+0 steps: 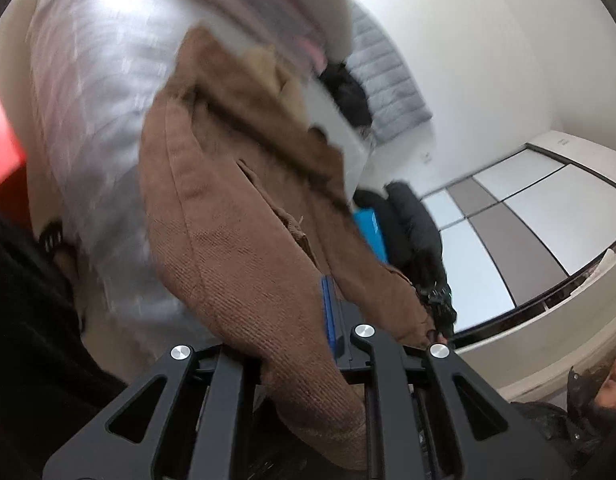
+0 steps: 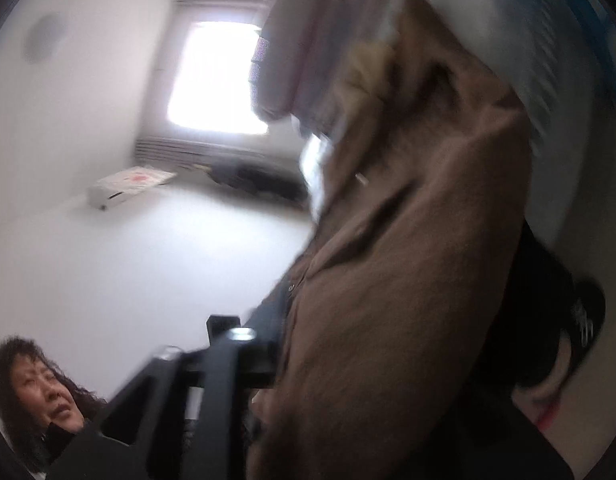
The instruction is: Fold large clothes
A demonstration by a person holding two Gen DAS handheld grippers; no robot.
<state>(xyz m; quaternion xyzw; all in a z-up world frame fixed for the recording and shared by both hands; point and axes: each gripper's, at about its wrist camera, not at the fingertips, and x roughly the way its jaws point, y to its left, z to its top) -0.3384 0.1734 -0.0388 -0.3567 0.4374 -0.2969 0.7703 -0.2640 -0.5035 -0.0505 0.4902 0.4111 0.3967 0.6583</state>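
matte black slotted linkage arms with round silver pivot screws [image 1: 364, 331], blue-edged fingers [image 1: 328, 308], black sleeve [image 1: 421, 224]

Grey quilted bedding [image 1: 387, 92] against white wall; panelled wardrobe doors [image 1: 519, 216] beyond; blue box [image 1: 371, 228] nearby; bright window [image 2: 216, 80]; flat white box [image 2: 128, 188] below it.

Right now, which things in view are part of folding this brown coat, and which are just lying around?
Part of the job:
brown coat
left tool, shut on the coat
right tool, coat draped over it

Lying around:
grey quilted jacket
black garment
blue item
flat white box
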